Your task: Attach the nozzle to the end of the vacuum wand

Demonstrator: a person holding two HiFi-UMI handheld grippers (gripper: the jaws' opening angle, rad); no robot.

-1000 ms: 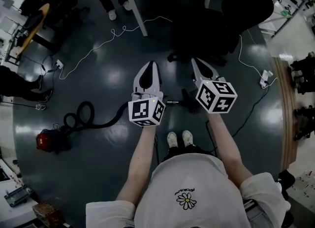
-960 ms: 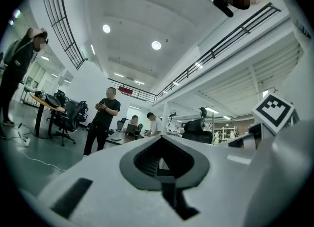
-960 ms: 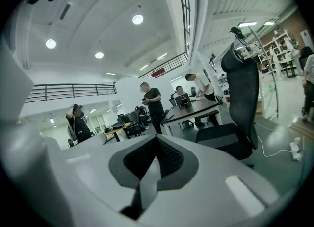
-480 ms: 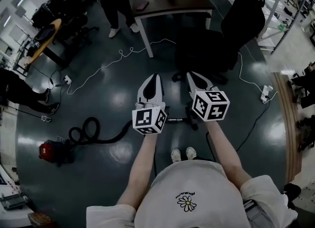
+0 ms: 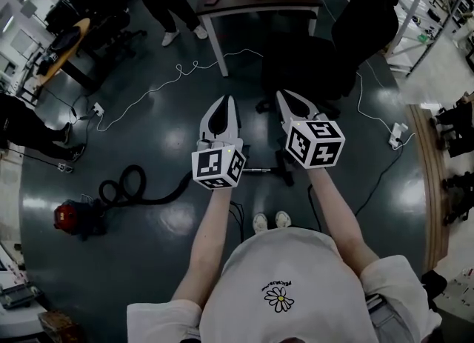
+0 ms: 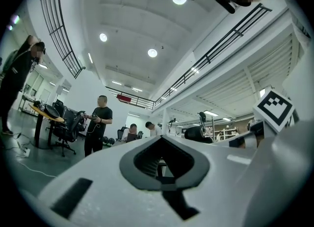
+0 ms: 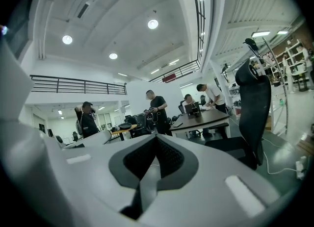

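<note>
- Both tools are up in the air ahead of us, pointing roughly 12 o'clock. The left gripper (image 5: 224, 104) has its jaws pressed together w/ nothing in them. The right gripper (image 5: 285, 98) is the same, closed and empty.
- The task stuff is all down on the floor. The wand (image 5: 259, 171), a thin shiny tube, lies crosswise at 12 o'clock just ahead of our shoes (image 5: 270, 221). We only see it peeking out between the two marker cubes.
- The dark chunk at its right end, under the right gripper, is prob the nozzle (image 5: 286, 175). We can't tell if it's already seated on the tube or just beside it, since it's too small and half hidden.
- The black hose (image 5: 133, 190) loops off to the red canister (image 5: 74, 215) at about 9 o'clock.
- What could go wrong, imo: the jaws are closed, so if we dive down w/o opening them we just knock the tube and it rolls.
- Thin round metal slips or twists easily in the pads. Then the nozzle socket won't line up and it jams crooked.
- The cubes block the joint from the head cam, so aligning is half blind.
- Lifting the wand may tug the hose and drag the canister.
- The white cable (image 5: 178, 75) at 10 o'clock and the office chair (image 5: 348, 38) at 1 o'clock could snag or bump us when we bend.
</note>
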